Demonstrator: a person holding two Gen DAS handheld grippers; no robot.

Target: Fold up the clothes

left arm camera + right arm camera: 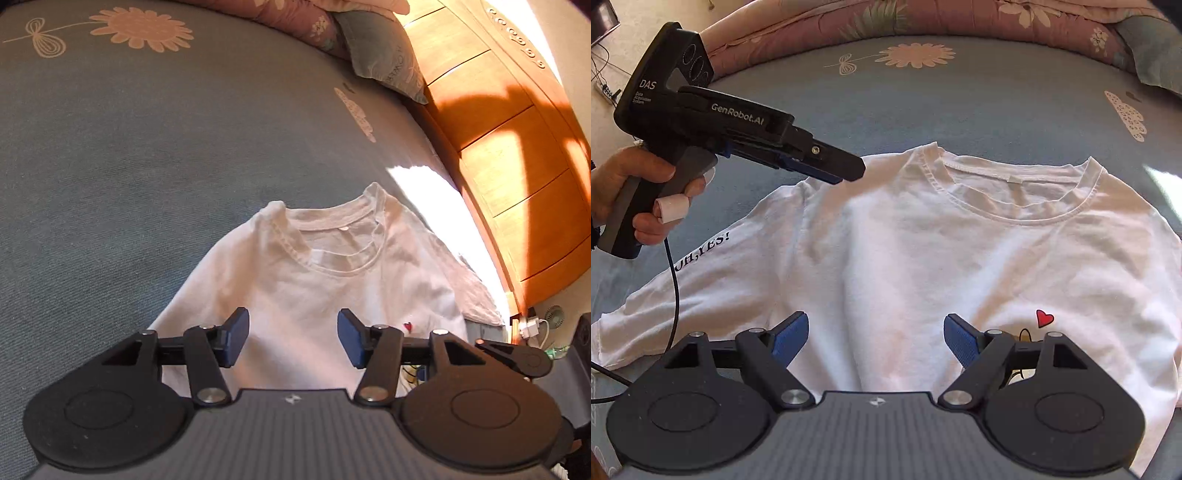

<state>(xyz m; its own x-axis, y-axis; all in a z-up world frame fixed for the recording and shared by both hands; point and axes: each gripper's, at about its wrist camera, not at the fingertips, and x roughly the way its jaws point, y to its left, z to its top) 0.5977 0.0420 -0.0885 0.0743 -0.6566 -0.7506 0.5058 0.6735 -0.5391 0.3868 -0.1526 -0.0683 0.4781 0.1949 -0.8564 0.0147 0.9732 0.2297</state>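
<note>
White cotton T-shirt [905,251] spread flat, front up, on the grey-blue flower-print bed [923,107]

Collar toward the pink floral quilt [886,18] at the bed's far edge; left gripper [293,338] and right gripper [875,339] both spread wide, empty, above the shirt; wooden headboard [517,147] along the bed's edge.

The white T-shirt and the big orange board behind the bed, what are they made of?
The T-shirt looks like soft matte cotton knit: it wrinkles gently, and the collar has stitched ribbing. The board looks like varnished wood: orange-brown panels with grooves, shining a little in the sun. It could be veneer; I can't tell.
</note>
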